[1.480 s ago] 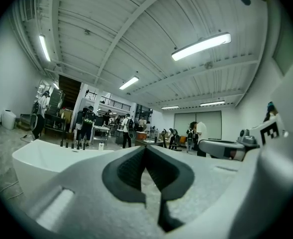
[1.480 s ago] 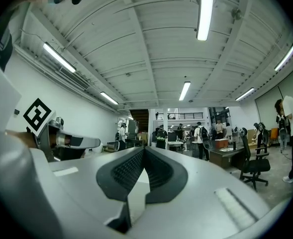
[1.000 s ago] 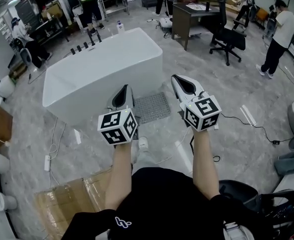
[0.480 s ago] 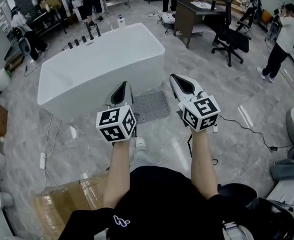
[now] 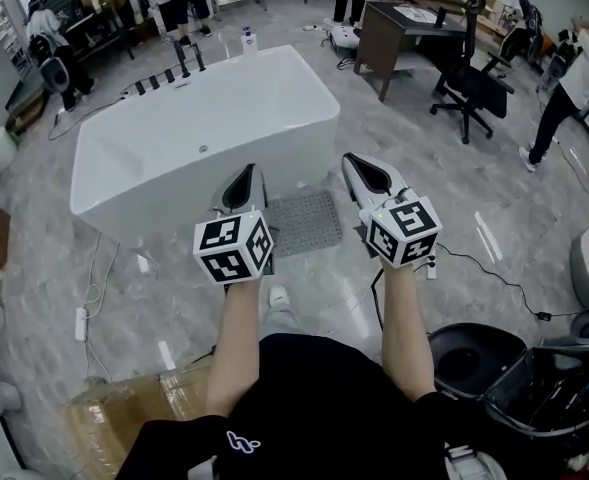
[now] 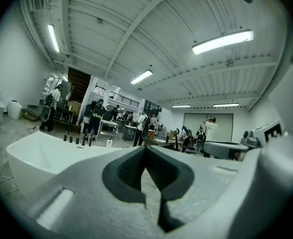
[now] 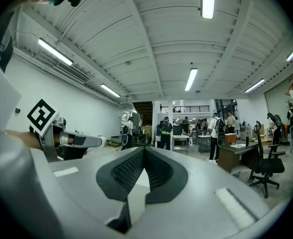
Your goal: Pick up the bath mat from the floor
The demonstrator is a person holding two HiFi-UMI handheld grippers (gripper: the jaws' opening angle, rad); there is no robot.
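The bath mat (image 5: 304,220), a grey textured rectangle, lies flat on the marble floor (image 5: 174,298) in the middle of the head view, its far edge just beside the base of the white bathtub (image 5: 204,138). Both tools are held up well above it. The left gripper (image 5: 246,173) has its fingers pressed together with nothing between them, and so does the right gripper (image 5: 360,160); each gripper view looks out level across the room, not down at the mat. The likely trouble is that fingers brought down shut would only poke or shove the mat along the smooth floor. Because the mat lies so flat, even opened fingers may scrape the floor and miss its thin edge, or knock the tub wall on the far side. A pinch at one corner could also let the limp mat sag and slip free. Compared with a second ago, the grippers stay shut and raised, the mat is untouched, and the view has shifted: the tub sits lower in frame, and a black bin (image 5: 469,358) has come in at lower right.
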